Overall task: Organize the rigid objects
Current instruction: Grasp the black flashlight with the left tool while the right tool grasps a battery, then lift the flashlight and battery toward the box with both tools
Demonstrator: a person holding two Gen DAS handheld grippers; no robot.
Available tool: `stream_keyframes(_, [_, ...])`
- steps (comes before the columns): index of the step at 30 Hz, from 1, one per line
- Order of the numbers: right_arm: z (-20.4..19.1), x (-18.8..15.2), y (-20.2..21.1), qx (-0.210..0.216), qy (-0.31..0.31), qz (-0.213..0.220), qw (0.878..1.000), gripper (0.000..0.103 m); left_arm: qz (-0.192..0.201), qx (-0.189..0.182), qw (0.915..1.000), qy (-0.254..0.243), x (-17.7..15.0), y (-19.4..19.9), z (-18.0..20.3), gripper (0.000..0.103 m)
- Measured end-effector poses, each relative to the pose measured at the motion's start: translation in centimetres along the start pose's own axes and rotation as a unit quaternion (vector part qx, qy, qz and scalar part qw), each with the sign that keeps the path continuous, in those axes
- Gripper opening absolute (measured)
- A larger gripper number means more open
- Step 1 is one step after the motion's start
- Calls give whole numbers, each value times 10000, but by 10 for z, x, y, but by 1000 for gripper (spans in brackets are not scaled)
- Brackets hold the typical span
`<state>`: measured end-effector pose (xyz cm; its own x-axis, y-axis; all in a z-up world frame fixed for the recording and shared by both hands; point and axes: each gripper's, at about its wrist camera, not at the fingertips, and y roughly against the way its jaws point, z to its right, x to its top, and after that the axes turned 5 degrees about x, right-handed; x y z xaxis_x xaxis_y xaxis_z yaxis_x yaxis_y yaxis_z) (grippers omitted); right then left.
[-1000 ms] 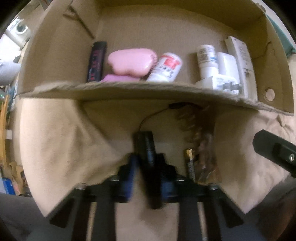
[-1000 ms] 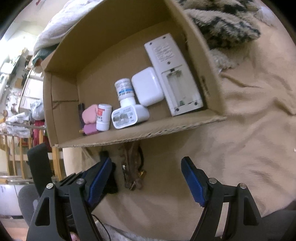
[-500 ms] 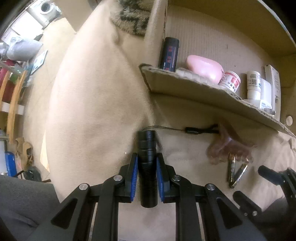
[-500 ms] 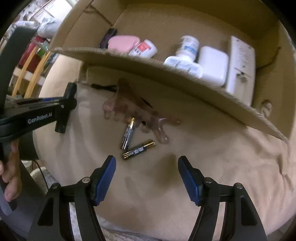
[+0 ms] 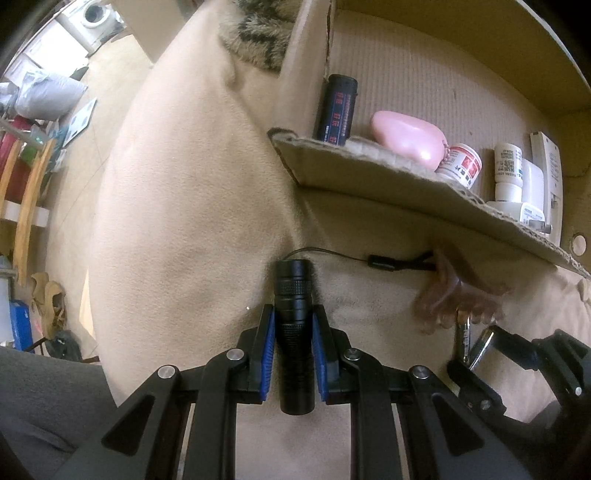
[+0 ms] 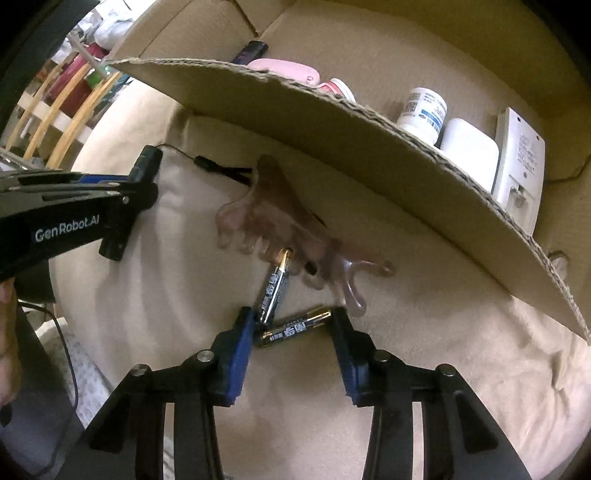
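My left gripper [image 5: 293, 325] is shut on a black flashlight [image 5: 295, 332], held just above the beige blanket; its thin cord [image 5: 321, 252] trails toward the box. My right gripper [image 6: 293, 321] is open, its pads on either side of one black-and-gold battery [image 6: 295, 328] lying on the blanket; a second battery [image 6: 274, 290] leans against it. A translucent pinkish hair claw [image 6: 273, 221] lies just beyond, partly under the flap of the cardboard box [image 6: 332, 122]. The left gripper also shows in the right wrist view [image 6: 144, 173].
Inside the box lie a black cylinder [image 5: 338, 110], a pink case [image 5: 406, 138], a red-and-white jar [image 5: 460, 166], a white bottle [image 6: 424, 110], a white adapter [image 6: 467, 155] and a white remote [image 6: 517, 166]. A furry patterned cushion [image 5: 258, 33] lies beyond; wooden furniture [image 5: 26, 192] stands left.
My right gripper has moved forward and down and partly narrowed, so its pads now flank one battery. My left gripper still holds the flashlight and has barely moved.
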<state>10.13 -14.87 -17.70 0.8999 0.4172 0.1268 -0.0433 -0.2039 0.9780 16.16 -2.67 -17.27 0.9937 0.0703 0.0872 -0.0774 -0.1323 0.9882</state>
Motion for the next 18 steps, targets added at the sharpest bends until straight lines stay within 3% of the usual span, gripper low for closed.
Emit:
stream_keyframes(8, [10, -29, 25, 314, -236, 72, 9992, 44, -5, -120, 9999, 9, -4, 3, -18, 17])
stream_keyframes(15, [12, -43, 86, 615, -466, 1266, 9889, 44, -29, -526, 9986, -18, -10, 23, -36, 17])
stream_keyframes(18, [22, -45, 108, 654, -652, 1740, 9804, 44, 375, -430, 9983, -88, -16, 47, -43, 17])
